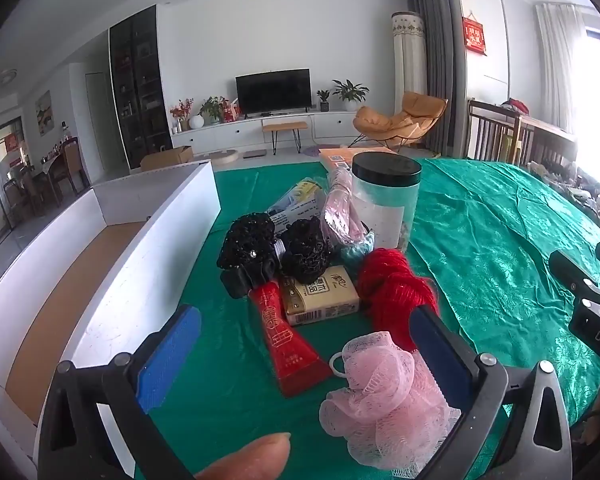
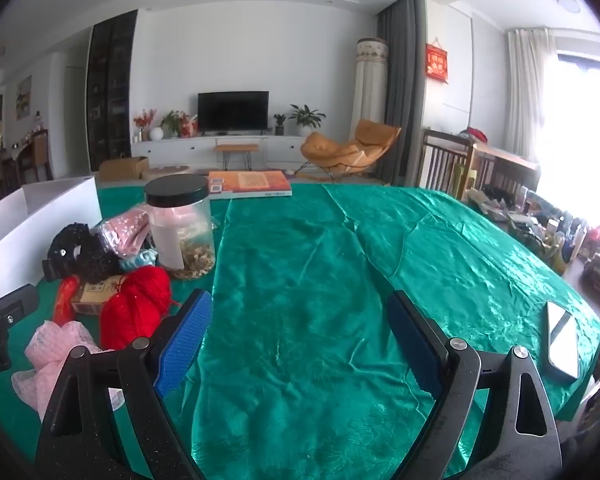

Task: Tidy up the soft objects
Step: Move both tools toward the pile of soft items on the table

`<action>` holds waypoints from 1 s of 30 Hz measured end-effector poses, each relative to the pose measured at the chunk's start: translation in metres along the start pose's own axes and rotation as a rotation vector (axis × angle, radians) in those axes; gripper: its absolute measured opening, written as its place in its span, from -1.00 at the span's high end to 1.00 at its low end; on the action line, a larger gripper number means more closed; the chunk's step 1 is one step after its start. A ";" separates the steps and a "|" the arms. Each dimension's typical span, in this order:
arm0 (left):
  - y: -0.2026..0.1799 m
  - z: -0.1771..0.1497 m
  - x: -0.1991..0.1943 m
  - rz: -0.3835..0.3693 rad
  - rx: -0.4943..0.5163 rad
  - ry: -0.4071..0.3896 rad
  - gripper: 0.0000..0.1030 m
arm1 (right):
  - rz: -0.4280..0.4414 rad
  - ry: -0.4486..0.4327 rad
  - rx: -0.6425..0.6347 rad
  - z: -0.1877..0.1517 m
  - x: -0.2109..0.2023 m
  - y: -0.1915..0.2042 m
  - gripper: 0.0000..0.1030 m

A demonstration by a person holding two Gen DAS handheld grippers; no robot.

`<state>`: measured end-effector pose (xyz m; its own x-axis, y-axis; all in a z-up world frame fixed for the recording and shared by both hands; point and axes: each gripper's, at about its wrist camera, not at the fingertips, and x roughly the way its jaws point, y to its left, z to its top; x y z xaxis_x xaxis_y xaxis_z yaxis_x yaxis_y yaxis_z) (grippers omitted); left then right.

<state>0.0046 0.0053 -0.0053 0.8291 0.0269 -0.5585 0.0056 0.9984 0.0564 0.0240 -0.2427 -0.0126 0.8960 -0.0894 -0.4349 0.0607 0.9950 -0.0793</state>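
In the left wrist view my left gripper stands wide open over a pile on the green cloth. A pink mesh bath puff lies by its right pad, and the pads do not press on it. A red tube lies between the fingers. Beyond are red yarn, two black beaded hair pieces and a pink wrapped bundle. My right gripper is open over bare green cloth, right of the pile, with the red yarn and pink puff to its left.
A long white open box stands left of the pile. A black-lidded jar and a small beige carton sit among the items. An orange book lies at the far edge and a phone at the right. A fingertip shows at the bottom.
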 end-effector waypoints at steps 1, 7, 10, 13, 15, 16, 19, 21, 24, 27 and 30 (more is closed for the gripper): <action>0.000 0.000 0.000 0.000 0.001 0.001 -1.00 | 0.001 -0.001 0.000 0.000 0.000 0.000 -0.76; 0.000 0.000 0.001 0.000 0.006 0.002 -1.00 | 0.001 0.000 0.000 0.000 0.000 0.000 -0.76; -0.001 0.002 0.002 0.002 0.011 0.007 -1.00 | 0.001 0.000 0.001 0.000 0.000 -0.001 -0.76; -0.001 0.002 0.002 0.004 0.011 0.009 -1.00 | 0.002 0.001 0.001 0.000 0.001 -0.001 -0.76; -0.001 0.003 0.002 0.004 0.011 0.012 -1.00 | 0.001 0.002 0.001 0.000 0.001 -0.002 -0.76; -0.001 0.003 0.003 0.004 0.010 0.014 -1.00 | 0.002 0.002 0.001 0.000 0.001 -0.002 -0.76; -0.001 0.004 0.004 0.006 0.007 0.016 -1.00 | 0.002 0.006 0.000 0.000 0.001 -0.002 -0.76; 0.000 0.004 0.004 0.006 0.006 0.019 -1.00 | 0.003 0.006 0.000 -0.001 0.000 -0.002 -0.76; 0.000 0.003 0.006 0.009 0.007 0.022 -1.00 | 0.003 0.007 0.001 0.000 0.000 -0.004 -0.76; 0.002 0.006 0.006 0.025 0.010 0.020 -1.00 | 0.005 0.005 0.007 0.000 -0.002 -0.005 -0.76; 0.011 0.011 0.003 0.039 -0.014 0.001 -1.00 | 0.004 0.007 0.029 -0.002 0.003 -0.005 -0.76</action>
<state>0.0131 0.0161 0.0034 0.8277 0.0661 -0.5572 -0.0347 0.9972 0.0668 0.0252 -0.2476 -0.0154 0.8933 -0.0859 -0.4411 0.0701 0.9962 -0.0519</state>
